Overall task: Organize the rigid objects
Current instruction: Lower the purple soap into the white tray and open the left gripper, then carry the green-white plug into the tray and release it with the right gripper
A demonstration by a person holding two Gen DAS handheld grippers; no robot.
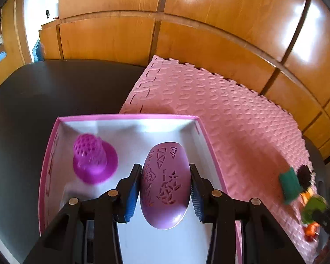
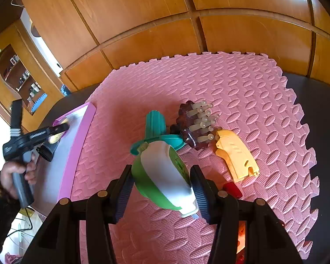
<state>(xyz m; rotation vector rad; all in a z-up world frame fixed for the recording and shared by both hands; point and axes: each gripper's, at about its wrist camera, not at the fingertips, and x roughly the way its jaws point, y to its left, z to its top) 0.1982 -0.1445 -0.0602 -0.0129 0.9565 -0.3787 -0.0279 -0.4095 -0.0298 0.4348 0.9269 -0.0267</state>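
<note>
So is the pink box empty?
No. A magenta holed cone sits inside the pink box.

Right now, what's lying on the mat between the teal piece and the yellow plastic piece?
In the right wrist view, a dark brown massage brush with pale knobbed pins lies between the teal piece and the yellow plastic piece, on the pink foam mat.

Dark round table (image 1: 44,92), bearing a pink embossed foam puzzle mat (image 2: 209,83) and, just left of it, an open pink-rimmed white cardboard box (image 1: 125,117).
</note>
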